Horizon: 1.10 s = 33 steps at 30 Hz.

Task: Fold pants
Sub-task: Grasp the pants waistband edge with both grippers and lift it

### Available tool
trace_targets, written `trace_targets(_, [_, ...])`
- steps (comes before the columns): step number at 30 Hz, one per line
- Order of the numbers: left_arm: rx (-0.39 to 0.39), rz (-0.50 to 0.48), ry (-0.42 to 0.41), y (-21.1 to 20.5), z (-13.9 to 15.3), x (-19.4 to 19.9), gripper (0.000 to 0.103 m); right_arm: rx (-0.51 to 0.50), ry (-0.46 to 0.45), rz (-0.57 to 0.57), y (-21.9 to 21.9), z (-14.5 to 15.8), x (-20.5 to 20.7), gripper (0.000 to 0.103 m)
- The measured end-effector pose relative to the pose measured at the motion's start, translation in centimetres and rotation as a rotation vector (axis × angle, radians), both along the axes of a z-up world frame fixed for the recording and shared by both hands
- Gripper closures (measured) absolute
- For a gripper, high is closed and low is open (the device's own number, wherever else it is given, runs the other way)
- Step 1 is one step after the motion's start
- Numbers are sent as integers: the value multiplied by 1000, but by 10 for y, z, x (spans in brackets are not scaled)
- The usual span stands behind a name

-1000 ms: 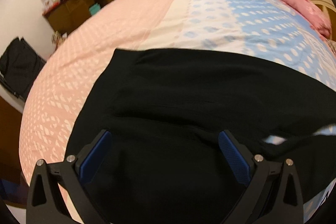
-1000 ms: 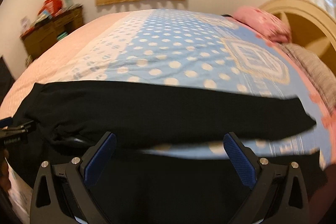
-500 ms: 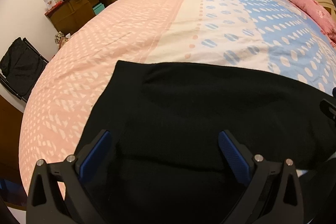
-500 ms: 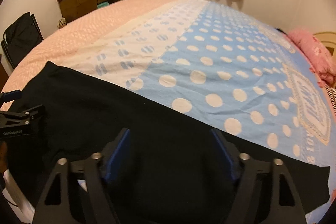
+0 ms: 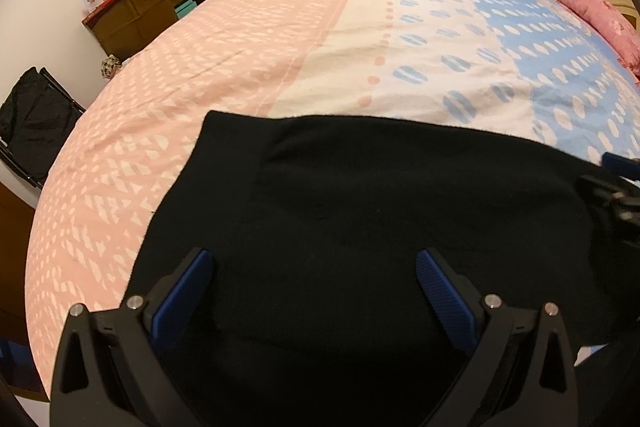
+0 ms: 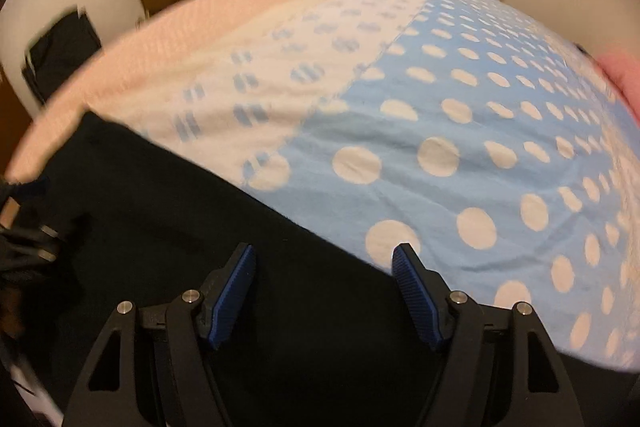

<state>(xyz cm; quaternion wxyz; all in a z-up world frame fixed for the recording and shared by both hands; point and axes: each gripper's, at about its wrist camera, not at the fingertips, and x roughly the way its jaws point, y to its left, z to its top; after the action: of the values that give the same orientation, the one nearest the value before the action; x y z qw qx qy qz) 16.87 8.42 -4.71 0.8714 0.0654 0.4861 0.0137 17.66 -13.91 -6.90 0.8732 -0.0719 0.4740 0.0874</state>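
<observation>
Black pants [image 5: 380, 195] lie flat across the near side of the bed, one end squared off on the pink part of the cover. My left gripper [image 5: 314, 259] hovers over that end, open, with only flat cloth below its blue pads. The right gripper [image 6: 324, 253] hangs over the far edge of the pants [image 6: 160, 211], jaws partly apart, nothing pinched between them. Each tool shows at the edge of the other's view: the right gripper [image 5: 616, 195] and the left gripper [image 6: 24, 227].
The bed cover [image 5: 240, 67] is pink on the left, white in the middle and blue with white dots [image 6: 440, 107] on the right. A brown desk [image 5: 160, 7] with clutter stands by the back wall. A black bag [image 5: 32, 123] sits left; a pink pillow [image 5: 600, 15] lies right.
The right gripper swept left along the pants toward the left gripper, rolled, and narrowed its jaws. The left gripper shifted slightly; the right tool now shows at its view's right edge.
</observation>
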Motion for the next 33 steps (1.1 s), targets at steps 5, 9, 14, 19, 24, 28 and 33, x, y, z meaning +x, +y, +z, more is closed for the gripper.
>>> trace_targets(5, [-23, -4, -8, 8, 3, -7, 0, 63, 3, 48, -5, -2, 6, 48])
trace_targets(9, [-42, 0, -20, 19, 10, -16, 0, 6, 4, 140, 11, 3, -5, 88])
trace_targets(14, [-114, 16, -21, 27, 14, -26, 0, -19, -65, 100, 12, 15, -1, 87])
trace_targets(19, [-99, 7, -18, 21, 15, -32, 0, 92, 47, 153, 2, 2, 13, 75])
trace_targets(24, [-109, 1, -13, 22, 16, -30, 0, 173, 101, 199, -5, 2, 14, 43])
trace_targets(28, [-94, 2, -6, 23, 13, -28, 0, 53, 83, 297, 11, -1, 2, 51])
trace_targets(33, [-89, 7, -3, 21, 13, -28, 0, 9, 81, 340, 19, 5, -4, 95])
